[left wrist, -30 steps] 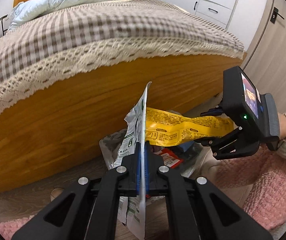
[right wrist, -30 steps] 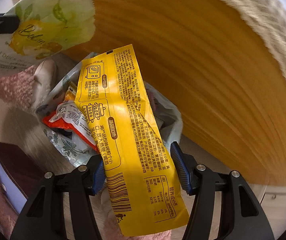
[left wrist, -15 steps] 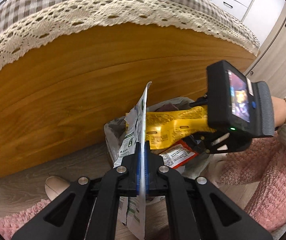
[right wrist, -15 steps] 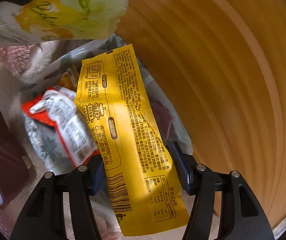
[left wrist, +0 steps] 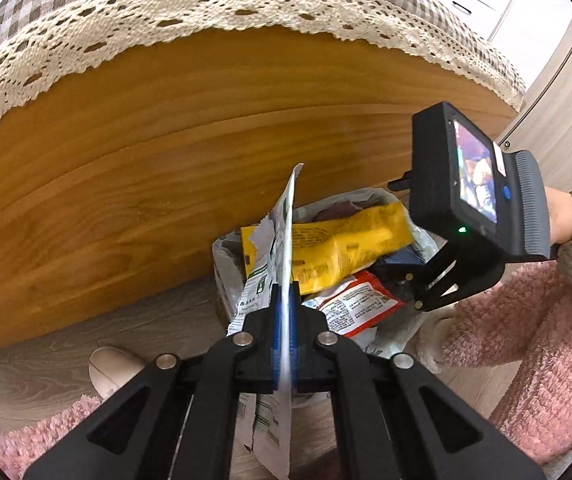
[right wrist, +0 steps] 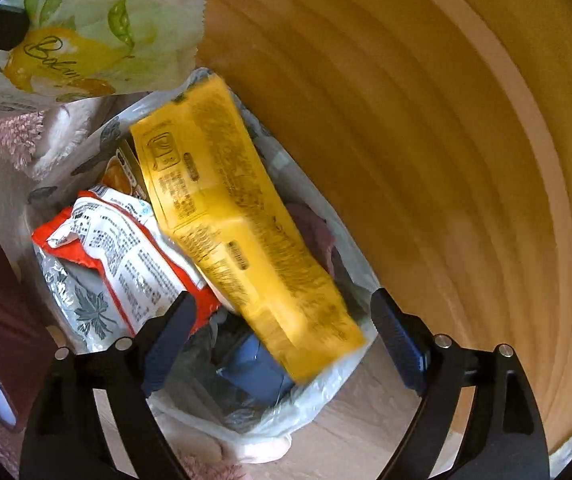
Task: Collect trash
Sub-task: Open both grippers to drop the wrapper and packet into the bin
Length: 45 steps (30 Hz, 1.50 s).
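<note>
Drop step: the right gripper (right wrist: 282, 332) has just been opening, jaws wide with nothing between them, and the yellow wrapper (right wrist: 242, 216) lands in the trash bag (right wrist: 318, 392) on the floor by the bed's wooden side. The left gripper (left wrist: 285, 304) is clamped on the lemon-print wrapper (left wrist: 282, 248); it likely goes over the bag next, then gets let go.

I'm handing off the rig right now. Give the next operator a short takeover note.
Right gripper: open, jaws just widened, nothing between the pads.
Yellow wrapper: released, lying in the trash bag on top of the red-and-white packet.
Left gripper: shut on the lemon-print pouch, held above the bag beside the wooden bed frame.
Left to do: drop the pouch into the bag.
</note>
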Each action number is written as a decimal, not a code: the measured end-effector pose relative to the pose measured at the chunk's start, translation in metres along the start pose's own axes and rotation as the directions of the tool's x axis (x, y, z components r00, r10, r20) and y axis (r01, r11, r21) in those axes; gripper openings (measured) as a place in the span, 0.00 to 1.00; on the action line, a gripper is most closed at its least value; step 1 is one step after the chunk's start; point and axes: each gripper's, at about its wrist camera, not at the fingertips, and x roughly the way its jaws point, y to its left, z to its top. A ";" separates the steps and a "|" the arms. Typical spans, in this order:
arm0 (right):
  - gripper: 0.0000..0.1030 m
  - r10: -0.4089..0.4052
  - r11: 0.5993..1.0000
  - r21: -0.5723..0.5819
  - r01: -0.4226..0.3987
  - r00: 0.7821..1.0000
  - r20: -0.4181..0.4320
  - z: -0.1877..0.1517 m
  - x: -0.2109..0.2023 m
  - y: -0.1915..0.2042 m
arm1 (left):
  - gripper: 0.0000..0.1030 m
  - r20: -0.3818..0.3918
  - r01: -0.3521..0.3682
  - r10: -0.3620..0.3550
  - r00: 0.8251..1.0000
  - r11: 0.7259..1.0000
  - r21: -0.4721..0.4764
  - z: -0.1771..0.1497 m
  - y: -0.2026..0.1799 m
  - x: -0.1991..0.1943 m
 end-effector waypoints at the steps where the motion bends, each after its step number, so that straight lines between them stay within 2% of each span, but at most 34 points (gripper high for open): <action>1: 0.82 -0.005 1.000 0.008 0.005 1.000 -0.002 -0.003 -0.002 -0.001 | 0.01 0.001 -0.001 0.001 1.000 1.000 0.003 0.001 -0.001 0.000; 6: 0.82 -0.013 0.995 0.096 0.011 1.000 0.015 -0.019 -0.014 -0.012 | 0.01 0.006 -0.003 0.003 1.000 1.000 0.013 0.001 -0.009 0.001; 9: 0.82 -0.014 0.982 0.186 0.005 0.999 0.049 -0.031 -0.034 -0.022 | 0.01 0.018 -0.005 0.005 1.000 0.999 0.033 0.003 -0.019 0.001; 15: 0.82 -0.058 0.924 0.382 0.010 0.992 0.114 -0.050 -0.068 -0.036 | 0.01 0.037 -0.049 0.045 0.998 0.993 0.103 0.007 -0.041 0.009; 18: 0.82 -0.064 0.875 0.484 -0.004 0.990 0.124 -0.064 -0.079 -0.038 | 0.01 0.047 -0.080 0.074 0.996 0.989 0.127 0.009 -0.049 0.016; 21: 0.82 -0.032 0.838 0.544 -0.048 0.990 0.137 -0.073 -0.080 -0.032 | 0.01 0.033 -0.069 0.066 0.997 0.991 0.116 0.012 -0.053 0.026; 24: 0.82 -0.015 0.782 0.619 -0.077 0.990 0.143 -0.083 -0.081 -0.034 | 0.01 0.031 -0.087 0.084 0.996 0.989 0.118 0.014 -0.055 0.035; 26: 0.82 0.002 0.719 0.689 -0.097 0.991 0.137 -0.094 -0.082 -0.041 | 0.01 0.029 -0.100 0.098 0.995 0.988 0.115 0.015 -0.056 0.040; 29: 0.82 0.040 0.598 0.789 -0.145 0.988 0.151 -0.115 -0.080 -0.052 | 0.01 0.009 -0.138 0.138 0.990 0.983 0.120 0.012 -0.060 0.052; 31: 0.82 0.040 0.547 0.822 -0.157 0.986 0.162 -0.123 -0.079 -0.061 | 0.01 -0.019 -0.140 0.143 0.990 0.983 0.119 0.011 -0.062 0.061; 33: 0.82 0.023 0.518 0.840 -0.159 0.985 0.172 -0.128 -0.079 -0.069 | 0.01 -0.046 -0.122 0.128 0.991 0.985 0.119 0.010 -0.067 0.070; 36: 0.82 0.019 0.452 0.873 -0.181 0.981 0.194 -0.139 -0.076 -0.081 | 0.01 -0.064 -0.098 0.107 0.992 0.986 0.136 0.011 -0.076 0.080; 39: 0.82 0.040 0.414 0.890 -0.190 0.981 0.190 -0.149 -0.068 -0.085 | 0.02 -0.079 -0.073 0.085 0.993 0.987 0.143 0.015 -0.086 0.089; 45: 0.82 0.042 0.404 0.897 -0.178 0.983 0.177 -0.155 -0.060 -0.086 | 0.04 -0.118 0.000 0.014 0.993 0.993 0.120 0.017 -0.097 0.105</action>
